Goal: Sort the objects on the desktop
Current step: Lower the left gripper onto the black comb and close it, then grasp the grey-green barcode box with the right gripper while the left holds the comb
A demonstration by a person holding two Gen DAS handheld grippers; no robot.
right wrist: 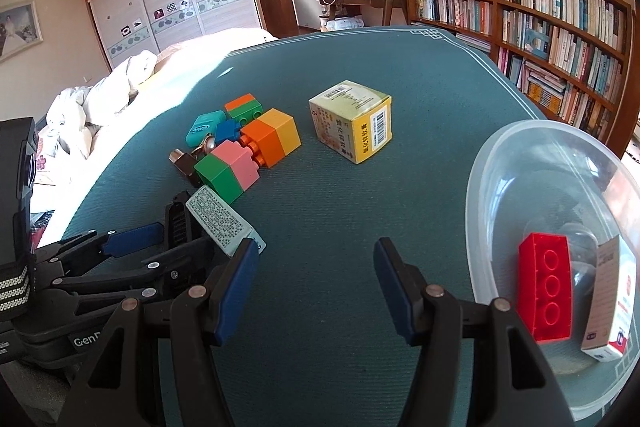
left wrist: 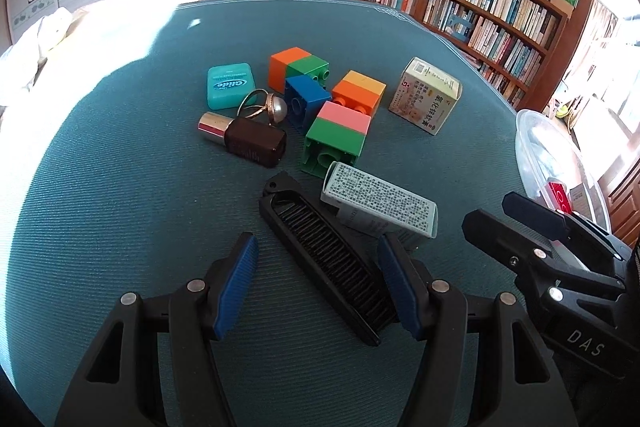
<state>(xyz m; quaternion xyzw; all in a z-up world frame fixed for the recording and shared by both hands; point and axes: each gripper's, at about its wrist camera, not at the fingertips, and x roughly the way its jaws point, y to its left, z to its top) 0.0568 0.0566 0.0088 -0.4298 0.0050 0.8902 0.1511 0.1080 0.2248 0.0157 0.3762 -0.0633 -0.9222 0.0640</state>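
On the teal table my left gripper (left wrist: 318, 247) is open, its blue pads either side of a black folding comb (left wrist: 332, 259). A pale green printed box (left wrist: 380, 201) lies just beyond the comb. Behind them sit a green-pink block (left wrist: 338, 139), an orange-yellow block (left wrist: 360, 91), a blue block (left wrist: 306, 99), an orange-green block (left wrist: 298, 67), a teal floss case (left wrist: 231, 85), a pearl ring (left wrist: 266, 107), a brown bottle (left wrist: 244, 138) and a yellow medicine box (left wrist: 426, 95). My right gripper (right wrist: 316, 251) is open and empty over bare cloth.
A clear plastic bowl (right wrist: 500, 155) stands at the table's right edge, holding a red brick (right wrist: 544, 291) and a small carton (right wrist: 612, 299). Bookshelves (right wrist: 560, 27) stand behind on the right, a bed (right wrist: 120, 83) on the left. The left gripper shows in the right wrist view (right wrist: 132, 231).
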